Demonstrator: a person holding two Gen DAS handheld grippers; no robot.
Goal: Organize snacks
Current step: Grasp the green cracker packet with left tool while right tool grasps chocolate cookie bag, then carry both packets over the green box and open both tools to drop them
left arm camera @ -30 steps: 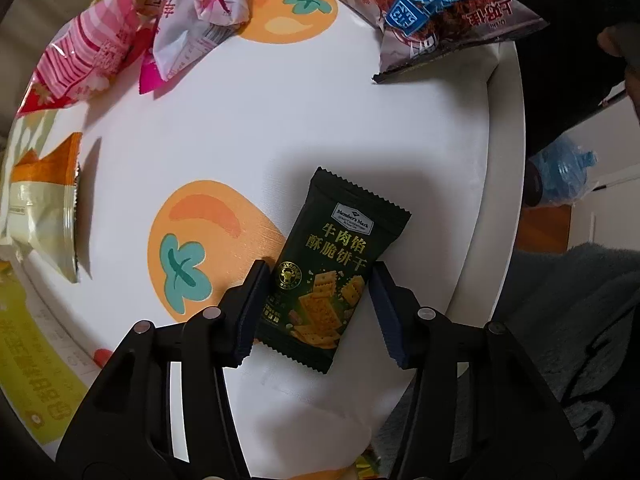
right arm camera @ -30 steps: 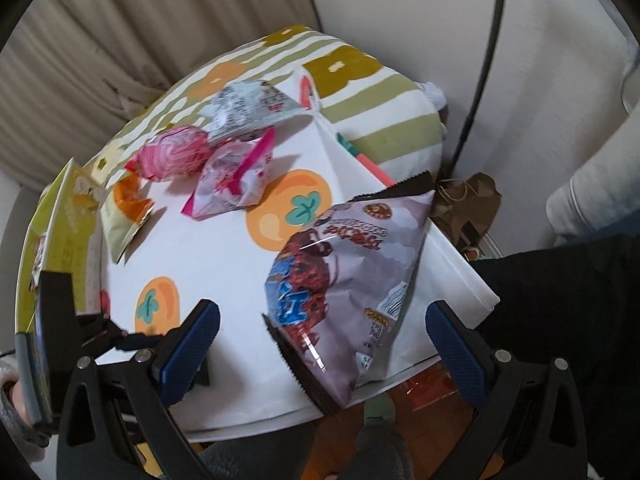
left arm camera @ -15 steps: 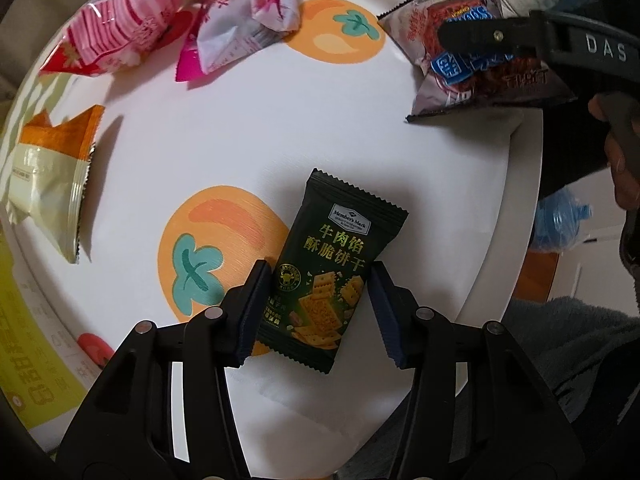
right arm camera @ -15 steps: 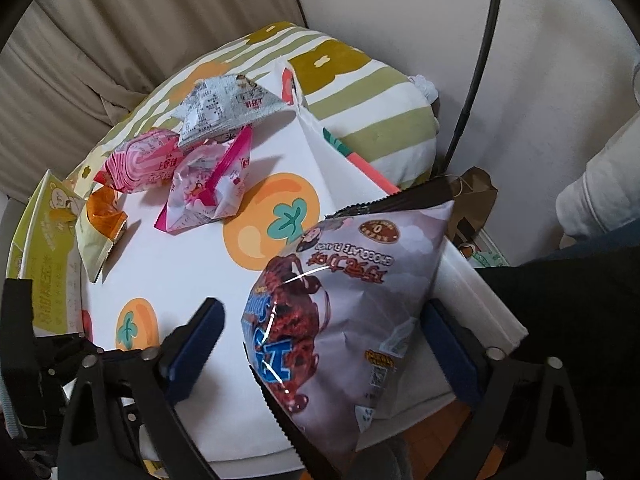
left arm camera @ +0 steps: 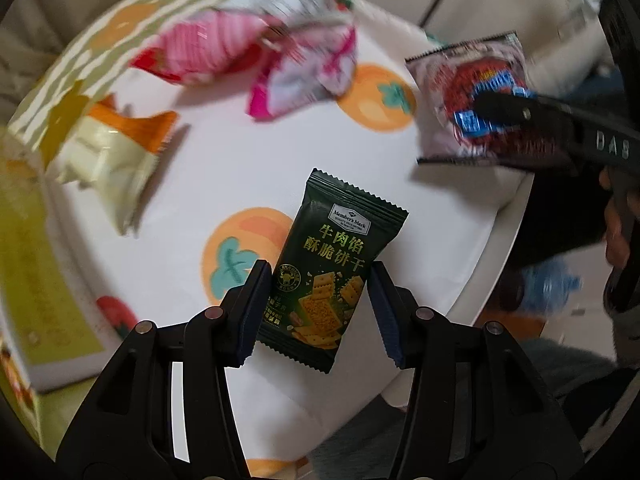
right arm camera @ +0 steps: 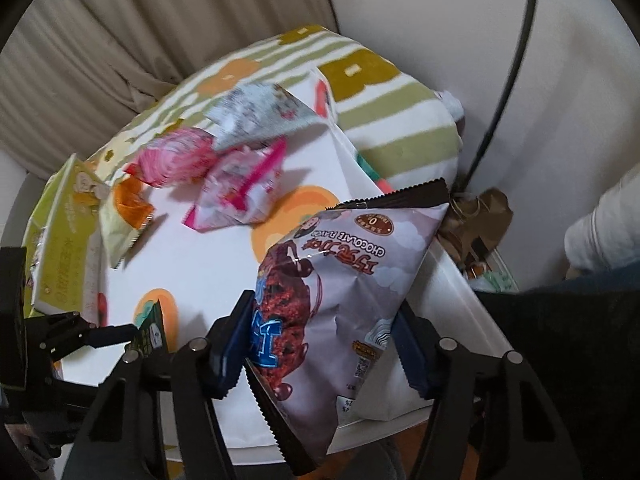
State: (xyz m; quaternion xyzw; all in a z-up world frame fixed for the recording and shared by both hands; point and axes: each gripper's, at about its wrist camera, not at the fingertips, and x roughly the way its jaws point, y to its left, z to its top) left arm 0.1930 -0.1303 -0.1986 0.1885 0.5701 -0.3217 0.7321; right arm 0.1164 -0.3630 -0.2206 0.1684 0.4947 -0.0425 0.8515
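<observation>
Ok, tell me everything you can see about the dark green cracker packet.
The dark green cracker packet is a small glossy foil pouch with zigzag-cut ends, a white Member's Mark label, gold Chinese lettering and pictured square crackers. It is sealed, unopened and stands lengthwise, label facing the camera. The left gripper is shut on its lower half, one pad on each side edge, above the persimmon-print tablecloth.

left tool [left arm camera: 318,312]: black arms, blue pads, silver screws | right tool [right arm camera: 326,350]: same

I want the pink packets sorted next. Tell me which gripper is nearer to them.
Right, though narrowly. The right gripper, closing on the chocolate snack bag, sits just beside the pink packets. The left gripper, holding the green cracker packet, is farther across the table.
</observation>
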